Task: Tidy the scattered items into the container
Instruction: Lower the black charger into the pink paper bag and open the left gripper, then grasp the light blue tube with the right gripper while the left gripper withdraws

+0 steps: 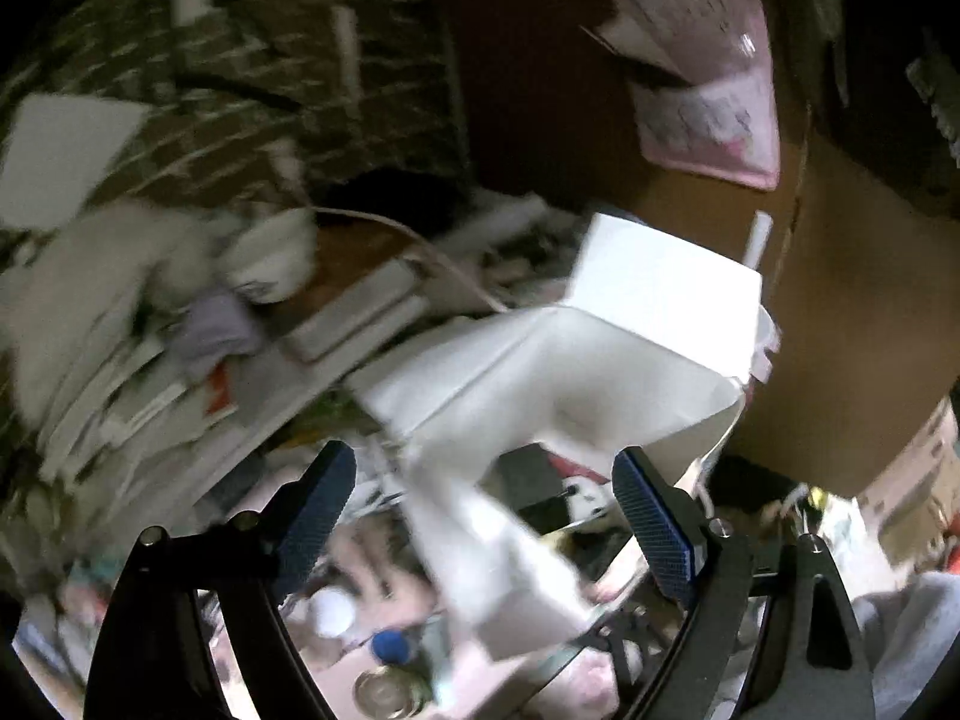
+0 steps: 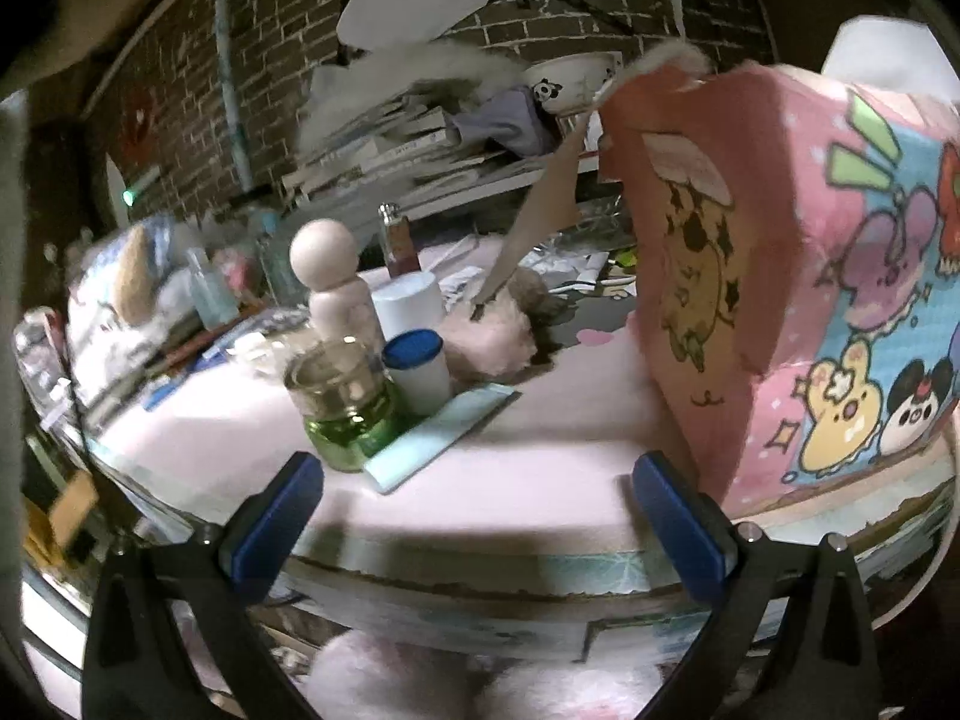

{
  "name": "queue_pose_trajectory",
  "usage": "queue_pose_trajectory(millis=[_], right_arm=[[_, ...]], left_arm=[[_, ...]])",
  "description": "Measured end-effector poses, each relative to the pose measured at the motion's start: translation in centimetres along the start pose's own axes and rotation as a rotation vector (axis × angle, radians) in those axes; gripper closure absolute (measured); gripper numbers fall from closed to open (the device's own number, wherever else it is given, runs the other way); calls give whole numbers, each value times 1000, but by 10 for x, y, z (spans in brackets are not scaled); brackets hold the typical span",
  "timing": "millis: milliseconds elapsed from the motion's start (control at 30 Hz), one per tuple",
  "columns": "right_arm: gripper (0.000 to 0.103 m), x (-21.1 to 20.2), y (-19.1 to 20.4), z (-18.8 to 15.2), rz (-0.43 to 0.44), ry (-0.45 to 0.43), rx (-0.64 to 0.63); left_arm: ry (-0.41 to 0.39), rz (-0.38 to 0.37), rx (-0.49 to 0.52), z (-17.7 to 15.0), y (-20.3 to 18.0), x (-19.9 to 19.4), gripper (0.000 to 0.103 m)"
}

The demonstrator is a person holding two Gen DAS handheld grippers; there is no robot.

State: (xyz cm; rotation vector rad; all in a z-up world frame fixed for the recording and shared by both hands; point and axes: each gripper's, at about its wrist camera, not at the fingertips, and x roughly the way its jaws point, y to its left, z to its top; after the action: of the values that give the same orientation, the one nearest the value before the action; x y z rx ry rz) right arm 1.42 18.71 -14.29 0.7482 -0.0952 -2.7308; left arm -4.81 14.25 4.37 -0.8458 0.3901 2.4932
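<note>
In the right wrist view a pink cartoon-printed box, the container, stands on the pink table at the right. Left of it stand a green glass jar, a blue-capped white bottle, a wooden peg doll, a white cup and a pale blue flat tube. My right gripper is open and empty, low at the table's front edge. In the blurred left wrist view my left gripper is open above the table, with the white inside of the box just ahead of its fingers.
A brick wall lies behind. A shelf holds stacked books, a panda bowl and purple cloth. A fluffy pink thing and a brown bottle sit mid-table. Clutter fills the left edge. A brown cardboard wall stands right.
</note>
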Motion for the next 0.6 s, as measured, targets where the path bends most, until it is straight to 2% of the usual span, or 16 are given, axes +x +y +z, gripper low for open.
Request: queue_pose_trajectory(millis=[33, 133, 233, 367, 500, 600], right_arm=[[0, 2, 4, 0, -21, -4, -22], [0, 8, 14, -1, -80, -6, -98], [0, 18, 21, -3, -148, 0, -170], [0, 19, 17, -2, -210, -2, -167], [0, 11, 18, -7, -217, -37, -213], [3, 8, 21, -10, -180, -56, -245]], left_arm=[[-24, 12, -12, -8, 4, -8, 17], [-94, 31, -50, -39, 23, -30, 6], [-147, 48, -87, -68, 36, -48, 6], [-179, 49, -141, -91, 51, -57, 6], [-196, 49, -204, -108, 62, -61, 6], [-215, 23, -247, -117, 68, -62, 6]])
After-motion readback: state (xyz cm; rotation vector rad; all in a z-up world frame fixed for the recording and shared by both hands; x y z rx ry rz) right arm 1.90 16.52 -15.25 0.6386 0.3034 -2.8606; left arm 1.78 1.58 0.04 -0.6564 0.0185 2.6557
